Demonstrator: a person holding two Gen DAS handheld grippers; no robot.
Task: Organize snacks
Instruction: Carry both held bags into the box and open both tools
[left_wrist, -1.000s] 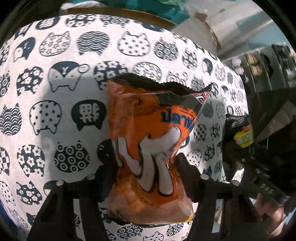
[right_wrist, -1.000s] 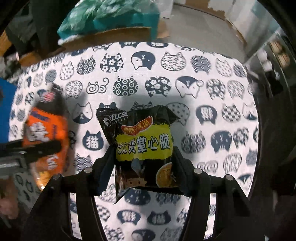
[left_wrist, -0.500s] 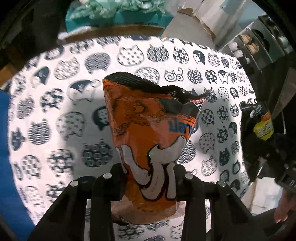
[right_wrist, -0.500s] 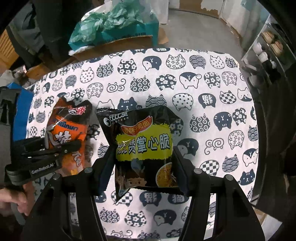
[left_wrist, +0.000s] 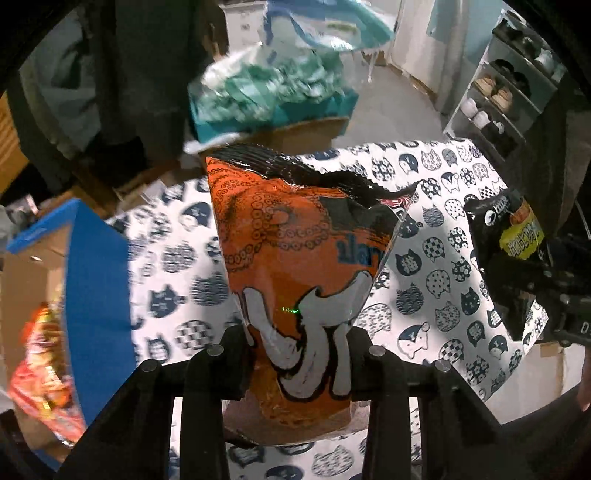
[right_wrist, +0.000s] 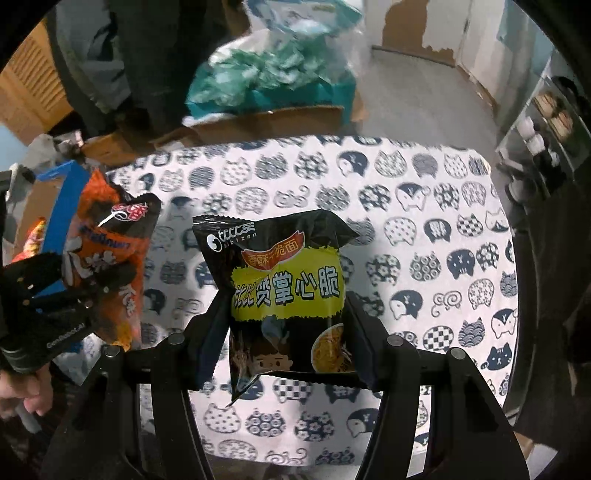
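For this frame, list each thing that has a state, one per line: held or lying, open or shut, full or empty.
orange snack bag: sealed, held off the table, upright.
black noodle packet: sealed, held off the table.
left gripper: shut on the orange snack bag.
right gripper: shut on the black noodle packet.
blue box: open, snack packets inside.
cat-print tablecloth: spread flat.

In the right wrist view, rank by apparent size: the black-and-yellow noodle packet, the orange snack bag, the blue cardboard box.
1. Black-and-yellow noodle packet, largest, though nearest the camera.
2. Orange snack bag, partly hidden by the left gripper.
3. Blue cardboard box, mostly out of frame, so its true rank is unsure.
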